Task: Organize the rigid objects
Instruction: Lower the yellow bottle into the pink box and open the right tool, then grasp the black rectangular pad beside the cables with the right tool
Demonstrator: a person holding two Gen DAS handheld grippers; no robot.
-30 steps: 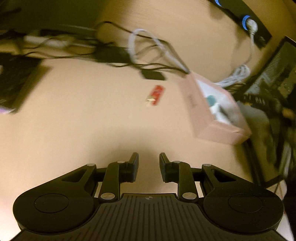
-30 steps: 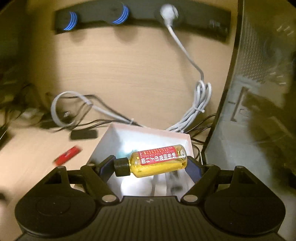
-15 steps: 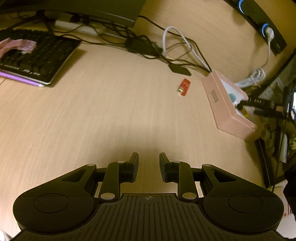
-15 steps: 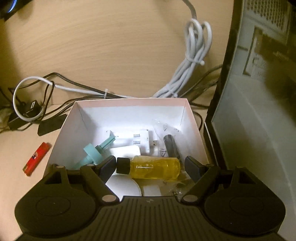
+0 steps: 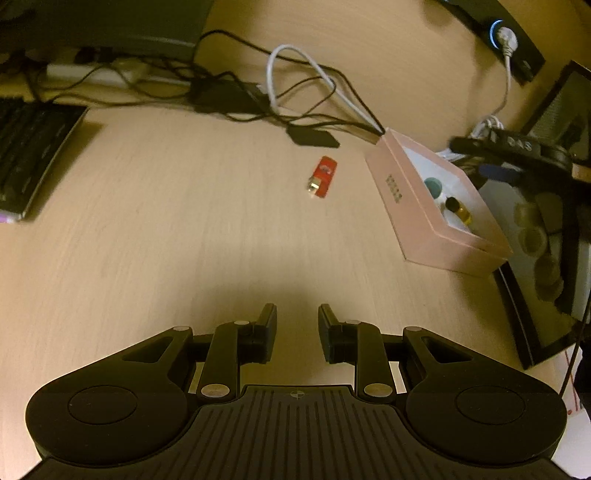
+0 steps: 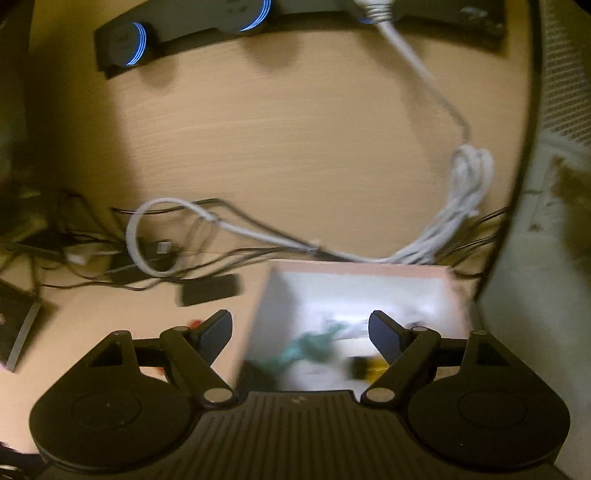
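Note:
A pink box [image 5: 406,206] with a white inside stands at the right of the wooden desk. In it lie a small yellow bottle [image 5: 460,212] with a black cap and a teal piece [image 5: 433,185]. A red lighter [image 5: 323,176] lies on the desk to the left of the box. My left gripper [image 5: 297,321] hovers over bare desk well short of the lighter, shut on nothing. My right gripper [image 6: 301,325] stands open above the near end of the box [image 6: 351,266]. The bottle [image 6: 373,365] lies loose below its right finger, and the teal piece [image 6: 314,343] is blurred.
A tangle of black and white cables [image 5: 295,85] and a small black flat piece [image 5: 314,137] lie behind the lighter. A keyboard [image 5: 29,147] is at the far left. A coiled white cable [image 6: 469,184] and a computer case [image 6: 554,221] flank the box; a black power strip [image 6: 258,18] runs along the back.
My right gripper carried the yellow bottle over the box, let it go inside, and has drawn back. The left view swung sideways and back; its jaws stayed the same.

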